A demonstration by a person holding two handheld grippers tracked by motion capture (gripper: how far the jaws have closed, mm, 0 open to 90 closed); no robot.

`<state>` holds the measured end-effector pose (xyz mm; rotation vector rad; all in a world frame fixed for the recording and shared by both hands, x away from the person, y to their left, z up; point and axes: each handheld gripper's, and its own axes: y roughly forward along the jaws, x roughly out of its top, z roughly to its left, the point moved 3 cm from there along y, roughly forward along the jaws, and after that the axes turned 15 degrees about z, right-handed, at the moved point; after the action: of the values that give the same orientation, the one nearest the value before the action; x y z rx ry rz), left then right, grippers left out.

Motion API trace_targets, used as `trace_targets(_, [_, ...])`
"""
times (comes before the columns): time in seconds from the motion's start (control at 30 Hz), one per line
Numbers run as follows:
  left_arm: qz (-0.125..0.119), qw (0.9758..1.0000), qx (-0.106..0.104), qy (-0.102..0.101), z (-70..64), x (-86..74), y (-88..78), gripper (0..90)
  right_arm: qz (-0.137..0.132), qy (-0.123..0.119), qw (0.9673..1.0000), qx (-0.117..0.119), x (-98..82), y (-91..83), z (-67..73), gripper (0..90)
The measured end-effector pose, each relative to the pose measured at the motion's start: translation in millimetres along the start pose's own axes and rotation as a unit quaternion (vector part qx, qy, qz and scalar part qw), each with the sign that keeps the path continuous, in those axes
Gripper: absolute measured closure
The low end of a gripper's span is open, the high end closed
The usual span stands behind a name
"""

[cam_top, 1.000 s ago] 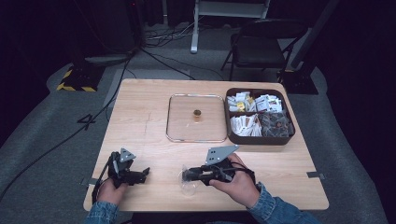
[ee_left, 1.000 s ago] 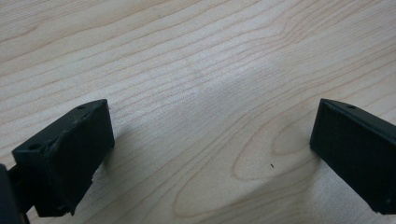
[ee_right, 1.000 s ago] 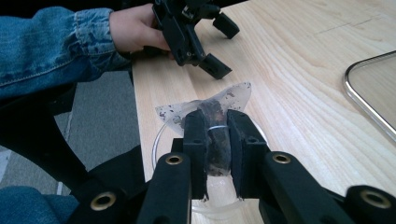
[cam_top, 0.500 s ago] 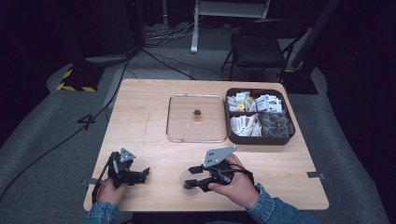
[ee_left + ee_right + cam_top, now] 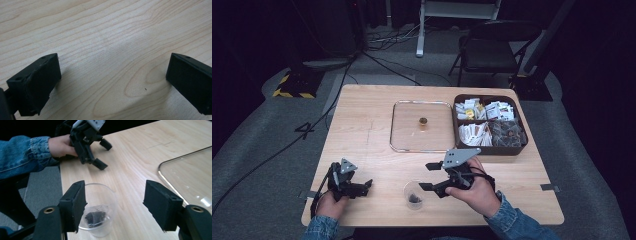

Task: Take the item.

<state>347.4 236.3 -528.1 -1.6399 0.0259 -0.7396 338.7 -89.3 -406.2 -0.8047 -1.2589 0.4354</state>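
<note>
A small clear plastic cup (image 5: 413, 195) with a dark lump at its bottom stands near the table's front edge. My right gripper (image 5: 428, 177) hovers just right of it. Its jaws have just been opening and stand open. In the right gripper view the cup (image 5: 100, 215) sits beside the left jaw, and the pads do not press on it (image 5: 117, 205). My left gripper (image 5: 362, 186) rests at the front left, open. In the left gripper view its jaws (image 5: 112, 82) are wide apart over bare wood.
A clear glass tray (image 5: 404, 135) lies mid-table with a small brown object (image 5: 423, 121) on it. A brown box (image 5: 522, 145) of packets stands to its right. The left gripper (image 5: 91, 152) and its hand appear in the right gripper view. A chair stands beyond the table.
The right gripper's jaws opened off the cup, which now stands free on the table. The gripper lifted slightly and drew back to the right. The left gripper stayed still.
</note>
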Motion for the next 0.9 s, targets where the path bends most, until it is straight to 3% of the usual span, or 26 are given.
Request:
trace_targets(0.23, [0.0,1.0,0.0,0.0,0.0,0.0,0.0,0.0,-0.014,0.013,0.9997,-0.018,-4.0,-18.5,-11.8,33.8])
trace_targets(0.67, [-0.001,1.0,-0.003,0.0,-0.1,0.9,0.7,0.0,-0.007,0.035,0.9986,-0.038,-23.8,-44.6,-33.0,30.0])
trace_targets(0.9, [-0.002,1.0,-0.003,0.0,-0.1,0.9,0.7,0.0,0.0,0.047,0.9978,-0.046,-37.1,-49.7,-42.4,27.9])
